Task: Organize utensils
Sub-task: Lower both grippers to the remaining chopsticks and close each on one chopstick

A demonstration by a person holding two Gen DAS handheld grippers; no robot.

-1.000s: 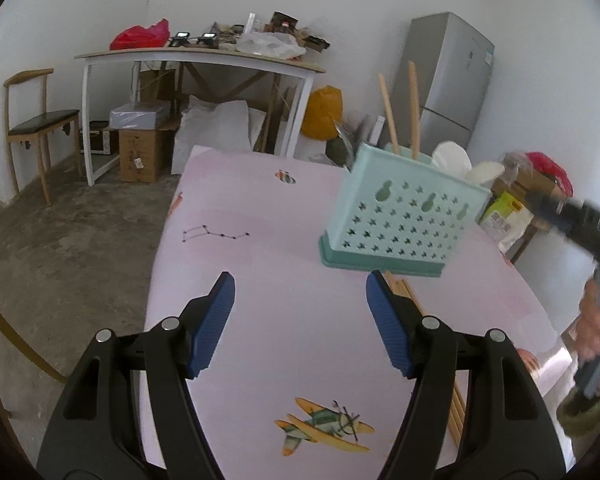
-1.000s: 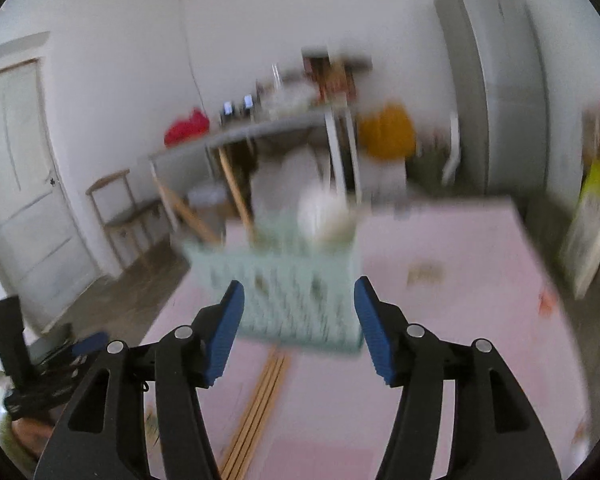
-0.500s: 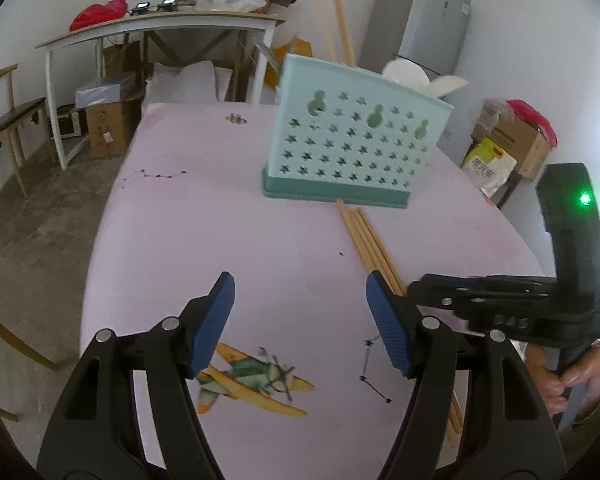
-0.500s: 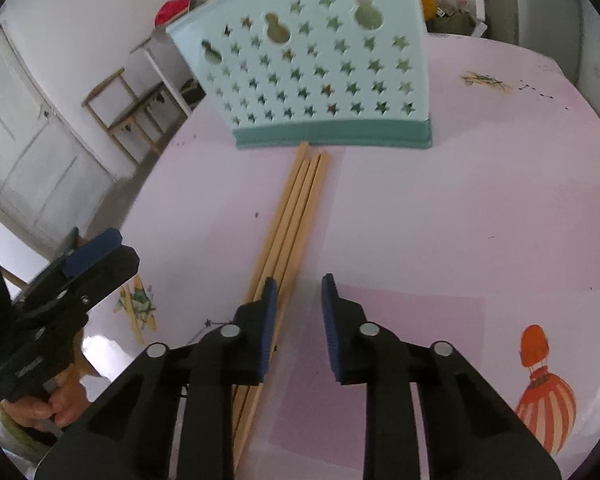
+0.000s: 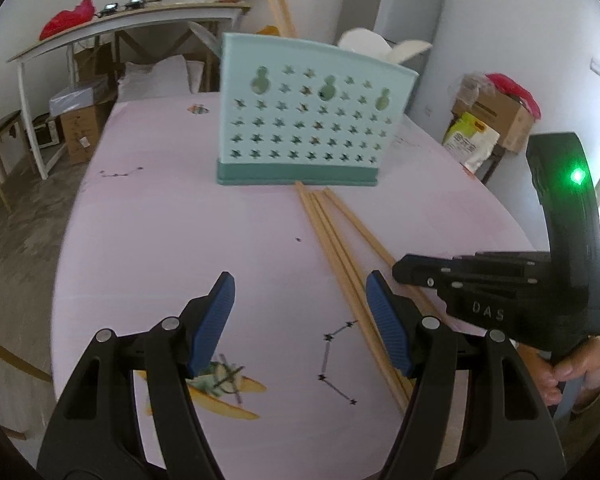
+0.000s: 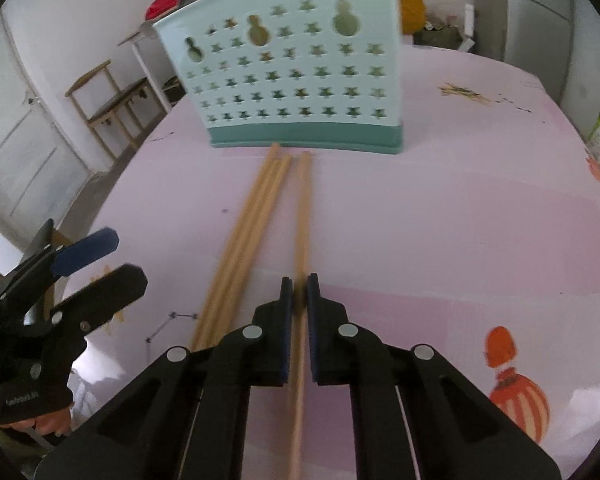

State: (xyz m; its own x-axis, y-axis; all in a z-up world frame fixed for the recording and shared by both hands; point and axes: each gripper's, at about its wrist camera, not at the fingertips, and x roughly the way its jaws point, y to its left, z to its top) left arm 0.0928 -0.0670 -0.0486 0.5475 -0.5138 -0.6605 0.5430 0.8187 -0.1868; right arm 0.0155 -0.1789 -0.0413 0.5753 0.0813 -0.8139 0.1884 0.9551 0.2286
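Only the right wrist view shows the right gripper (image 6: 297, 292), fingers just closed, pinching one wooden chopstick (image 6: 302, 208) lying before the mint star-punched plastic holder (image 6: 292, 76) mid-bench (image 6: 440, 220), while the left gripper (image 5: 300, 320) hovers with fingers spread.

Both grippers, the left gripper (image 5: 300, 320) and the right gripper (image 6: 298, 312), are black plastic with ribbed blue pads (image 5: 388, 332) and silver pivot screws; the right's handle, at right frame, glows green.

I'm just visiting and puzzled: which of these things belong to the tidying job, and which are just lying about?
Job:
- right gripper, shut on one chopstick
- three loose chopsticks
- mint utensil holder
- left gripper, open

Lying about:
- fridge
- cluttered side table
- cardboard boxes
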